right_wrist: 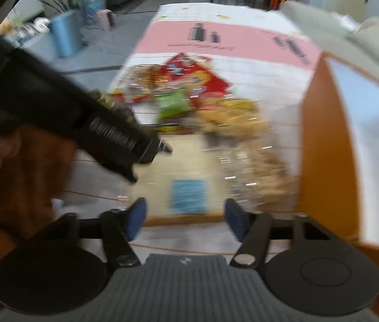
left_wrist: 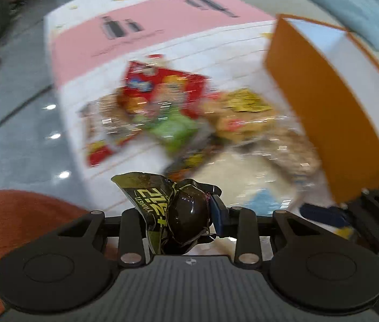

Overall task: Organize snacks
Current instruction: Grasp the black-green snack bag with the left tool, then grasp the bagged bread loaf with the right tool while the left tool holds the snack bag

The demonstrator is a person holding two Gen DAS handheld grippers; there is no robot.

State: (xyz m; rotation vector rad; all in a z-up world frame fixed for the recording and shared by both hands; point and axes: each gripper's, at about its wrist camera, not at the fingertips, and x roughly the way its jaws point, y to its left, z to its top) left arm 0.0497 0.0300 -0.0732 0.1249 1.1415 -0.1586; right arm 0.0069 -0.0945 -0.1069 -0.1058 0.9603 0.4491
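While our left hand-held gripper [left_wrist: 178,209] pinches a crumpled black-and-green foil snack packet [left_wrist: 170,209], our right hand-held gripper [right_wrist: 184,220] gapes empty above the pink-and-white papered desk [left_wrist: 146,37], blurred snack bags [left_wrist: 168,112] heaped beside an orange cardboard box [left_wrist: 323,112]; grey glossy floor [left_wrist: 14,139] beyond.

Snack packets [left_wrist: 168,107] on clothed table [left_wrist: 146,35]

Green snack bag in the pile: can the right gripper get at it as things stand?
Probably yes. The right gripper has open, empty jaws, and the green snack bag lies uncovered ahead. The left gripper crosses only the left side.
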